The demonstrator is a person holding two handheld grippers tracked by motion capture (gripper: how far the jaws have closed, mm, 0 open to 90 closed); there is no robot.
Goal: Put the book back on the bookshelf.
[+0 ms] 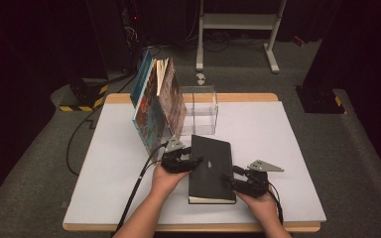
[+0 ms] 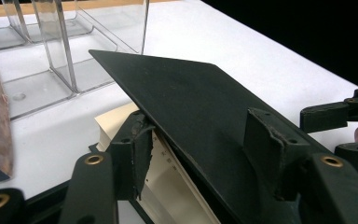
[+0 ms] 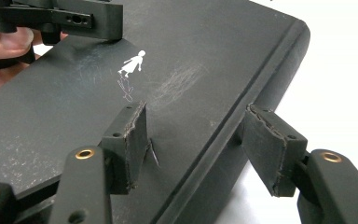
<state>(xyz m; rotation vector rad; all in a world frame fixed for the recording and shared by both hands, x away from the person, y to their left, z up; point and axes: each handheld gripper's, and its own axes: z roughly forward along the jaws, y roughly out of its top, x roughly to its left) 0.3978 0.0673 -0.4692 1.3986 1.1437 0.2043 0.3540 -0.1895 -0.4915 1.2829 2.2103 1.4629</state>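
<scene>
two tools (image 1: 194, 162) (image 1: 226, 179), one black book (image 1: 209, 163)

A clear acrylic organizer (image 1: 199, 111) stands at the far side of the white desk (image 1: 287, 148). Just left of it, several colourful books (image 1: 154, 101) lean together upright. Beyond the desk, a white metal frame (image 1: 238, 29) stands on grey carpet

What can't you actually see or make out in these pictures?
- Pages of the black book: high view, hidden under its cover.
- Standing books: high view, cover wording too small.
- Left gripper: its own view, cover hides one of the fingers partly.
- Clear holder: cut off at the top edge.
</scene>
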